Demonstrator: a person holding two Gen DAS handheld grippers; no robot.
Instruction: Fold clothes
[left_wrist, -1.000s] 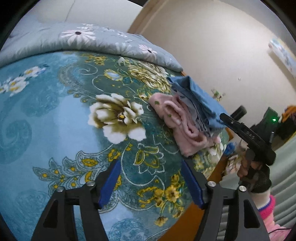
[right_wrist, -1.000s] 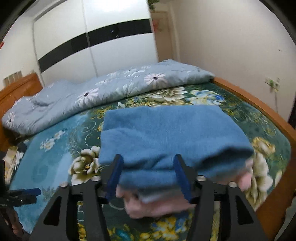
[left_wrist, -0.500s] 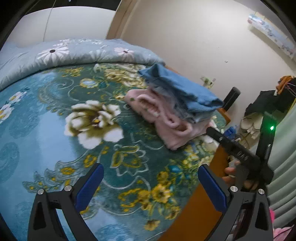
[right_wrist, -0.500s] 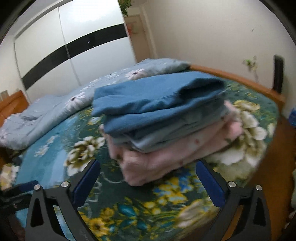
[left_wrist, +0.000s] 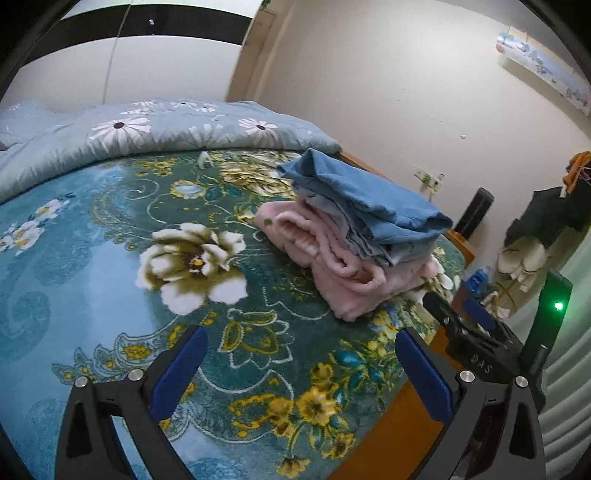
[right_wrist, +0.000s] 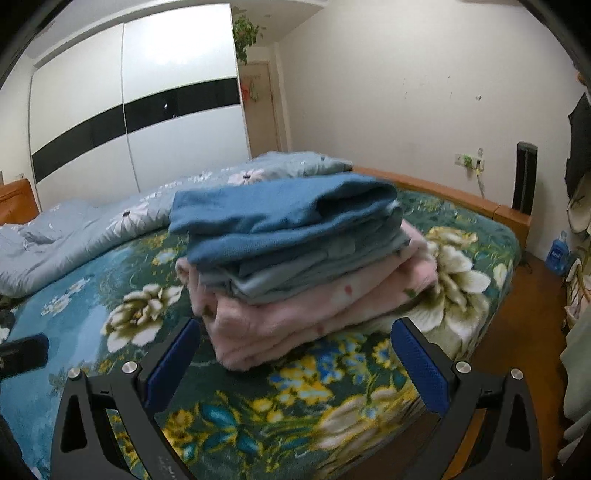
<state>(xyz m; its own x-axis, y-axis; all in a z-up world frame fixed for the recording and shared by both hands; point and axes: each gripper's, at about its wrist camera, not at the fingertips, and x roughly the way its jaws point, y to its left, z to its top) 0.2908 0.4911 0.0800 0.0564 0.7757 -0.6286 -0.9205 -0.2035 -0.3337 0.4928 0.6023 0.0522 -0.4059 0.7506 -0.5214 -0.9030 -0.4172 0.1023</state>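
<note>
A stack of folded clothes lies on the teal flowered bedspread (left_wrist: 92, 258) near the bed's right corner: a blue garment (left_wrist: 362, 195) on top, a pale blue-grey one under it, a pink fleece one (left_wrist: 332, 269) at the bottom. It also shows in the right wrist view, blue garment (right_wrist: 280, 218) over pink one (right_wrist: 314, 310). My left gripper (left_wrist: 303, 365) is open and empty, held back from the stack. My right gripper (right_wrist: 295, 365) is open and empty, just short of the stack. The right gripper also shows in the left wrist view (left_wrist: 469, 332).
A grey daisy-print quilt (left_wrist: 147, 136) is bunched at the bed's far side. The wooden bed frame (right_wrist: 461, 199) runs along the right edge. A wardrobe (right_wrist: 129, 122) stands behind. Clothes and a blue bottle (right_wrist: 556, 254) are by the wall at right.
Both grippers have opened wide and drawn back from the stack. The right gripper, which was closed around the blue garment's edge, has let it go. The stack rests on the bed.
</note>
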